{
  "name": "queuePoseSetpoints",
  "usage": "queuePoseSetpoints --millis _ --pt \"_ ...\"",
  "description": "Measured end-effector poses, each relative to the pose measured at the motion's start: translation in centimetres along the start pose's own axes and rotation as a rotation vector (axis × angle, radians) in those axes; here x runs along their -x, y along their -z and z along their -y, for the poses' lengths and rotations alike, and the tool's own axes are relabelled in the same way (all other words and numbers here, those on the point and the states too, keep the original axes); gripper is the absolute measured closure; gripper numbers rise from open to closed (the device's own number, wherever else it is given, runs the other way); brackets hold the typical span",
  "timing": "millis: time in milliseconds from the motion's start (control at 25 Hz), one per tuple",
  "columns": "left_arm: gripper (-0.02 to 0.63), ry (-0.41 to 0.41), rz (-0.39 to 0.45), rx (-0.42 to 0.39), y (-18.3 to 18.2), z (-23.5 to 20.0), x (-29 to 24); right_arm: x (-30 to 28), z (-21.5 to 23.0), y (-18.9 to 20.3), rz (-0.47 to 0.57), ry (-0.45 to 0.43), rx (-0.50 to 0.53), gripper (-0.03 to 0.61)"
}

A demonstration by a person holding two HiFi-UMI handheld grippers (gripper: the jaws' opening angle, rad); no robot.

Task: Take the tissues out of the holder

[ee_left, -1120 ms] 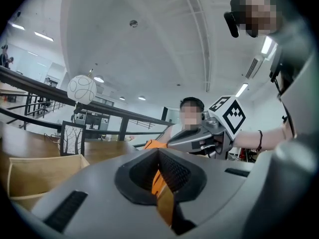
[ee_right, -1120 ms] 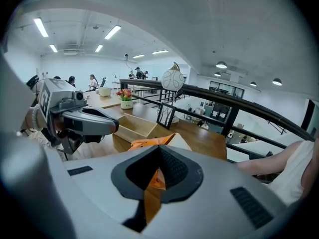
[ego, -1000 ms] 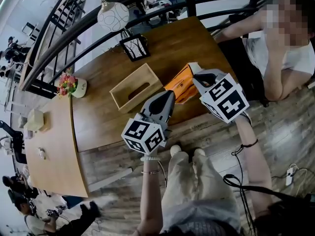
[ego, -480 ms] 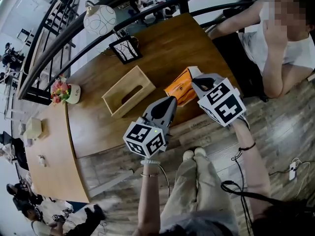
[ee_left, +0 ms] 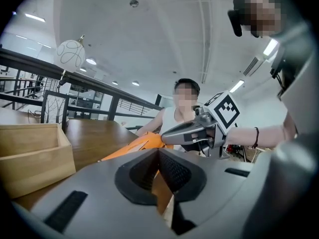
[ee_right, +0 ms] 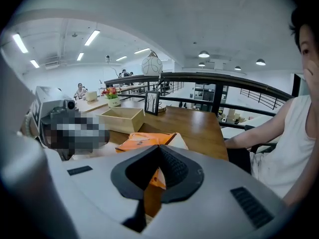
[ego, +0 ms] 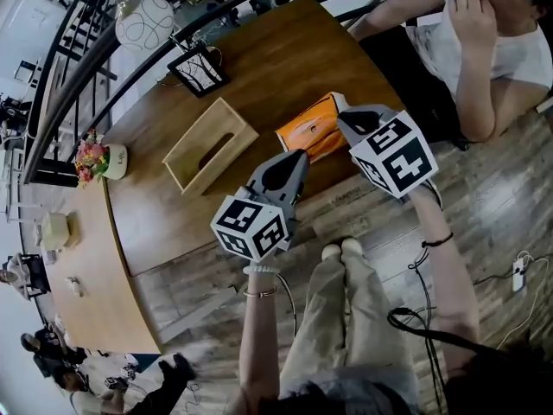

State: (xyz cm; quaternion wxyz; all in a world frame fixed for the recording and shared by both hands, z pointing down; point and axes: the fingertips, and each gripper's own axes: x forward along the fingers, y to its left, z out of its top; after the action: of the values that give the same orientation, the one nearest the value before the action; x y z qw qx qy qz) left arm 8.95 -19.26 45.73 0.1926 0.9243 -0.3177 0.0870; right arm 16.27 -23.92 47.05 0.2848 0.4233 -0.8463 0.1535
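**Head view.** The orange tissue pack (ego: 309,130) lies flat on the worktop (ego: 285,50). It is out of the wooden holder (ego: 210,143) and apart from it, on your right-hand side of the holder. Your left gripper (ego: 296,156) points at the pack's near long edge, with its tip just short of that edge. Your right gripper (ego: 343,113) sits at the pack's right end, with its tip at the pack's edge. This view does not show whether the tip touches the pack.

**Left gripper view.** The jaws are pressed together at the tips and nothing is between them. The tissue pack (ee_left: 130,147) lies just ahead of the left gripper (ee_left: 159,151), slightly to the left. The holder (ee_left: 30,156) stands farther left, apart from the pack. The right gripper (ee_left: 167,132) reaches in above the pack's far end.

**Right gripper view.** The jaws of the right gripper (ee_right: 159,147) meet at the tips and hold nothing. The tissue pack (ee_right: 142,139) lies just beyond the tips on the worktop. The holder (ee_right: 119,118) stands behind the pack, well apart from the jaws.
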Motion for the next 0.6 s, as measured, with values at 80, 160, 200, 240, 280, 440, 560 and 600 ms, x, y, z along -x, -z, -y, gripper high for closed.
queuePoseSetpoints --millis 80,160,200,240,280,440,560,600 --pt "0.606 0.003 -0.005 0.003 0.3 0.2 0.0 -0.1 0.1 0.6 -0.004 0.006 -0.019 0.561" --pt "0.606 0.006 -0.009 0.005 0.7 0.4 0.0 -0.2 0.2 1.3 -0.006 0.014 -0.040 0.561" --pt "0.606 0.006 -0.010 0.006 0.8 0.5 0.0 -0.2 0.2 1.7 -0.006 0.018 -0.052 0.561" --pt "0.606 0.007 -0.011 0.006 1.0 0.7 0.0 -0.2 0.2 2.1 -0.006 0.023 -0.064 0.561" --pt "0.606 0.009 -0.012 0.006 1.2 0.8 0.0 -0.2 0.3 2.5 -0.007 0.031 -0.075 0.561" --pt "0.606 0.021 -0.024 0.011 1.8 1.3 -0.1 -0.7 0.7 4.4 -0.026 0.065 -0.119 0.560" --pt "0.606 0.027 -0.034 0.011 2.1 1.3 -0.1 -1.0 0.7 4.9 -0.014 0.068 -0.141 0.560" --pt "0.606 0.030 -0.037 0.011 2.2 1.4 -0.1 -1.0 0.7 5.0 -0.007 0.067 -0.147 0.560"
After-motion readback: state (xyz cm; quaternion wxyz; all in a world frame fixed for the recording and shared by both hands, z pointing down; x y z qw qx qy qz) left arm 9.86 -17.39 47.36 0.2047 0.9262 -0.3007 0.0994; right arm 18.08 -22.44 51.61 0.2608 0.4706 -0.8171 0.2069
